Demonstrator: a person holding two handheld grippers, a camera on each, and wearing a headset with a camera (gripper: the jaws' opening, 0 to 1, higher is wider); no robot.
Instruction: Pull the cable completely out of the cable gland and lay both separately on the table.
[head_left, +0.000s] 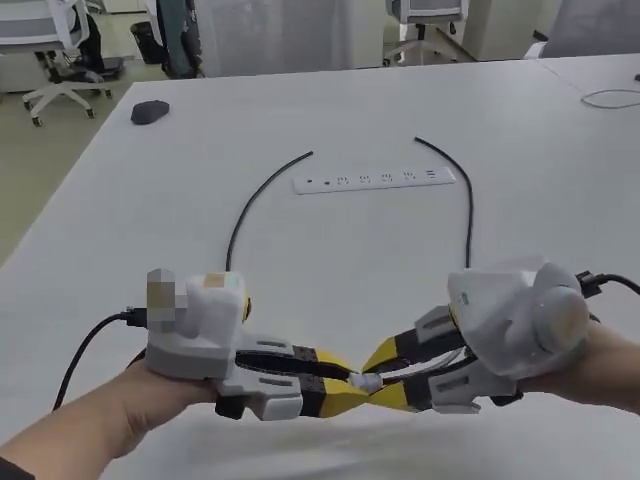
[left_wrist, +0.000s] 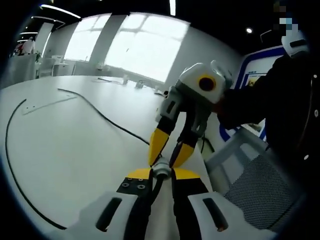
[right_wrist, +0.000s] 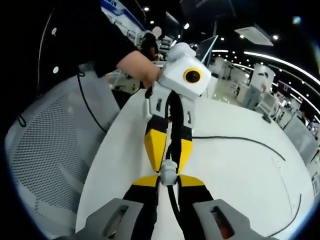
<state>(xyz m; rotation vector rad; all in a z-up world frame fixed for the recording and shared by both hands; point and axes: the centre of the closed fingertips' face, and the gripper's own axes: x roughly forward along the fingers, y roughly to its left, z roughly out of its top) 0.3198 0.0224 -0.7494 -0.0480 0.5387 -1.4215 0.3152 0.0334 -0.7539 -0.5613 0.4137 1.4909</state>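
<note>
A small white cable gland (head_left: 365, 382) hangs just above the table's near edge, between the tips of both grippers. My left gripper (head_left: 345, 385) comes in from the left and looks shut on the gland (left_wrist: 161, 170). From the right, my right gripper (head_left: 385, 385) meets it tip to tip, shut on the black cable (right_wrist: 172, 200) right behind the gland (right_wrist: 169, 172). The cable (head_left: 468, 210) runs back from both grippers in two long arcs over the white table (head_left: 330, 260). Its two ends lie by the power strip.
A white power strip (head_left: 375, 180) lies mid-table between the cable ends. At the far left sits a dark mouse (head_left: 150, 112), and a thin white cord (head_left: 610, 97) lies far right. Office chairs (head_left: 60, 50) stand beyond the table. A mesh chair (left_wrist: 255, 185) is behind me.
</note>
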